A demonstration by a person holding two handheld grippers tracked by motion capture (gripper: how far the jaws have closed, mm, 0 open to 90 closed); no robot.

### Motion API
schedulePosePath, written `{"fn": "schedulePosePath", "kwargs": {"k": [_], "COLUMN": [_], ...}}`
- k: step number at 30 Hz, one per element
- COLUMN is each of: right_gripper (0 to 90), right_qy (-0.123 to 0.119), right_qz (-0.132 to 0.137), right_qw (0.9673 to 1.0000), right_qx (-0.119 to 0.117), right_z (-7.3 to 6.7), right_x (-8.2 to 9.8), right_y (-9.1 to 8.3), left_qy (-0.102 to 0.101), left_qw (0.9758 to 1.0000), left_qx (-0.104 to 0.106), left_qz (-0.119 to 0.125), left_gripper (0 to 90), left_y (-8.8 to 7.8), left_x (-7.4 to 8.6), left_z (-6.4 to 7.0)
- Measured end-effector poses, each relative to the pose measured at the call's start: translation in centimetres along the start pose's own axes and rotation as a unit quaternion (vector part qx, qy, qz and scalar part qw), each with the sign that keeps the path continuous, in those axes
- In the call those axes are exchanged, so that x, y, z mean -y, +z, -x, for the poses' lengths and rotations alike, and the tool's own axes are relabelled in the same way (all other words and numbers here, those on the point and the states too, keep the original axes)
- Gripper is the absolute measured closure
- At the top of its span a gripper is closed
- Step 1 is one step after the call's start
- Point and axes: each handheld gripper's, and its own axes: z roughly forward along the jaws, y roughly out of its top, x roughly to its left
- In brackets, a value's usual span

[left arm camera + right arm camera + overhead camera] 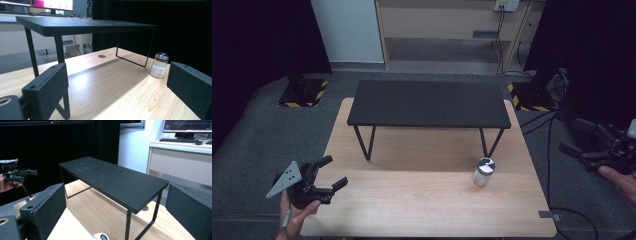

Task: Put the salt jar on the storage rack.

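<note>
A small glass jar (483,172) with a metal lid and white powder inside stands upright on the wooden table (412,200), near the front right leg of a low black shelf (428,104). In the left gripper view the jar (159,65) is far ahead, to the right. Just its lid (101,236) peeks in at the bottom edge of the right gripper view. My left gripper (333,172) hovers open at the table's front left corner, holding nothing. My right gripper (573,136) is off the table's right side, open and empty. The left gripper (23,175) is also seen far off in the right gripper view.
The black shelf on thin metal legs spans the back half of the table. Grey carpet (277,135) surrounds the table. Cables (547,130) lie on the floor at the right. A wooden desk (447,25) and dark curtains stand behind.
</note>
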Motion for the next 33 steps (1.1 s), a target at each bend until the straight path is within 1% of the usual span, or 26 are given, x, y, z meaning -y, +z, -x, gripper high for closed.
{"fn": "schedulePosePath", "kwargs": {"k": [4,6,8,9,12,15,16,18,21,23,24,25,26,27,28,33], "right_gripper": [3.6,3.6,3.7,3.7,3.5,3.3,3.2,3.2,3.2,3.2,3.2,4.4,4.1,4.1,4.1,3.9], "right_qy": [-0.001,-0.002,0.001,0.002,0.006,0.009,0.010,0.010,0.010,0.011,0.006,-0.008,-0.011,-0.010,-0.010,-0.018], "right_qz": [-0.004,-0.006,-0.005,-0.004,-0.006,-0.006,-0.009,-0.011,-0.018,-0.020,-0.024,-0.031,-0.034,-0.035,-0.035,-0.042], "right_qw": [1.0000,1.0000,1.0000,0.9999,0.9998,0.9995,0.9993,0.9992,0.9989,0.9989,0.9990,0.9990,0.9990,0.9991,0.9991,0.9989], "right_qx": [-0.002,0.002,0.007,0.014,0.020,0.030,0.035,0.036,0.042,0.042,0.038,0.032,0.028,0.023,0.023,0.001], "right_z": [-0.2,-0.4,-0.4,-0.5,-0.7,-0.8,-1.0,-1.0,-1.2,-1.2,-1.0,-0.8,-0.7,-0.5,-0.5,0.2], "right_x": [0.0,-0.1,0.0,0.2,0.5,1.0,1.3,1.5,2.4,2.7,2.9,3.1,3.4,3.6,3.6,4.7], "right_y": [0.3,0.3,0.3,0.2,0.2,0.2,0.3,0.4,0.9,1.0,1.2,1.5,1.8,2.0,2.0,3.3], "left_qy": [0.000,0.001,0.001,0.001,0.002,0.003,0.003,0.002,0.002,0.003,0.003,0.003,0.003,0.003,0.003,0.004], "left_qw": [1.0000,1.0000,1.0000,1.0000,1.0000,1.0000,1.0000,1.0000,1.0000,1.0000,1.0000,1.0000,1.0000,1.0000,1.0000,1.0000], "left_qx": [0.002,0.002,0.002,0.002,0.003,0.005,0.005,0.005,0.004,0.004,0.005,0.005,0.005,0.006,0.006,0.006], "left_qz": [0.000,0.000,0.000,0.000,-0.002,-0.004,-0.004,-0.003,-0.003,-0.004,-0.005,-0.005,-0.005,-0.005,-0.005,-0.007], "left_gripper": [2.6,2.7,2.7,2.6,2.7,2.7,2.7,2.7,2.7,2.7,2.7,2.7,2.7,2.7,2.7,2.7], "left_y": [0.0,0.0,-0.1,0.0,0.0,0.1,0.1,0.1,0.0,0.0,0.1,0.1,0.1,0.1,0.1,0.1], "left_x": [0.0,0.0,0.0,0.0,0.0,-0.1,-0.1,-0.1,-0.1,-0.1,-0.1,-0.1,-0.1,-0.1,-0.1,-0.1], "left_z": [0.0,0.0,0.0,0.0,0.0,0.0,0.0,0.0,0.0,0.0,0.0,0.0,0.0,0.0,0.0,0.0]}}
